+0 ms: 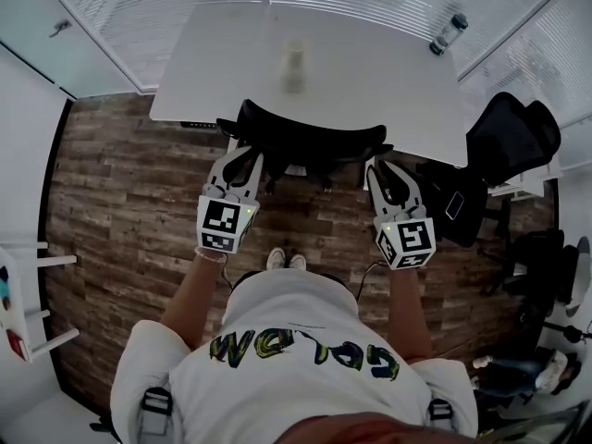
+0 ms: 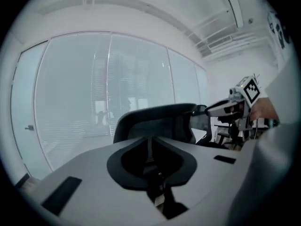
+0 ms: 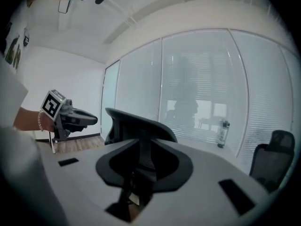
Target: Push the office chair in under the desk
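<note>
Head view first: the chair [image 1: 305, 140] sits at the near edge of the desk [image 1: 370, 54], seat already tucked under, backrest facing you. Your left gripper [image 1: 242, 160] reaches the left end of the backrest and your right gripper [image 1: 388, 178] the right end. Whether either tip touches the rim can't be told from up here. A bottle [image 1: 449, 33] stands at the desk's far right corner, well clear.

Left gripper view: the left gripper [image 2: 150, 142] has its jaws pressed together with nothing between them. The chair [image 2: 155, 121] rises just beyond, and the right gripper [image 2: 211, 110] hangs at its far end.

Right gripper view: the right gripper [image 3: 141, 147] shows a narrow slit between its jaws and pinches nothing; the chair's back [image 3: 136, 124] is only seen through that slit. The left gripper [image 3: 89, 119] hovers just short of the rim's other end.

Now the handling, as a judgement. This chair likely rolls freely on the wood floor [image 1: 120, 202], so it wants a push, not a grip. The middle of the back looks like mesh and will give, while the top rim looks stiff. Set both tips on that rim, one near each end. Press evenly, because a one-sided shove will probably swivel the seat instead of rolling it in.
</note>
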Motion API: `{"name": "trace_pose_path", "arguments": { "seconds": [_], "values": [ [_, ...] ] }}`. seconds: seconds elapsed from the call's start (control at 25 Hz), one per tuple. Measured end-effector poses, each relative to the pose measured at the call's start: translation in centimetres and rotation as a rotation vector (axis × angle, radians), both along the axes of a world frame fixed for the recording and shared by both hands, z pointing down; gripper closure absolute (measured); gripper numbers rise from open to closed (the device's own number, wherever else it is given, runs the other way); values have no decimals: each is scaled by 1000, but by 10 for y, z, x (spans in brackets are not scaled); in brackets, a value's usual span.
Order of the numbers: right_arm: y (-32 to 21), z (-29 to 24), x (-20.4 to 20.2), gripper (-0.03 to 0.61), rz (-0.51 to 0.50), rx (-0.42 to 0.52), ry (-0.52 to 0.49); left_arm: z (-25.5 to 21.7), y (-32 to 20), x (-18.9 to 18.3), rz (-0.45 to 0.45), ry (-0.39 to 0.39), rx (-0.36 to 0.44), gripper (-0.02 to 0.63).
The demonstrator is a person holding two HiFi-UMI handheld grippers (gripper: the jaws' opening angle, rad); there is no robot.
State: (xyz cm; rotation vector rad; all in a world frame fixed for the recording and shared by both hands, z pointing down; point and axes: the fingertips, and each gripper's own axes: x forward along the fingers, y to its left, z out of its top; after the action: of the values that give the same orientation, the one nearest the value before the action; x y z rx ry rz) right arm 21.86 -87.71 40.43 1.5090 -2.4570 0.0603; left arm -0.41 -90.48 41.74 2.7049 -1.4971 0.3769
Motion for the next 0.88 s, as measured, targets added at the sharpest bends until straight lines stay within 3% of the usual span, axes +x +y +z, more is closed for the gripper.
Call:
{"name": "trace_pose_path", "arguments": {
  "seconds": [0.16,0.48,0.88],
  "values": [
    [16,-25,-23,509,-32,19,-19,-32,18,12,12,83,26,582],
    [38,-68,-51,537,-60,69,-59,-82,45,34,38,150,79,596],
    [54,-93,-65,557,-94,111,-53,-97,55,46,33,202,90,597]
  ]
}}
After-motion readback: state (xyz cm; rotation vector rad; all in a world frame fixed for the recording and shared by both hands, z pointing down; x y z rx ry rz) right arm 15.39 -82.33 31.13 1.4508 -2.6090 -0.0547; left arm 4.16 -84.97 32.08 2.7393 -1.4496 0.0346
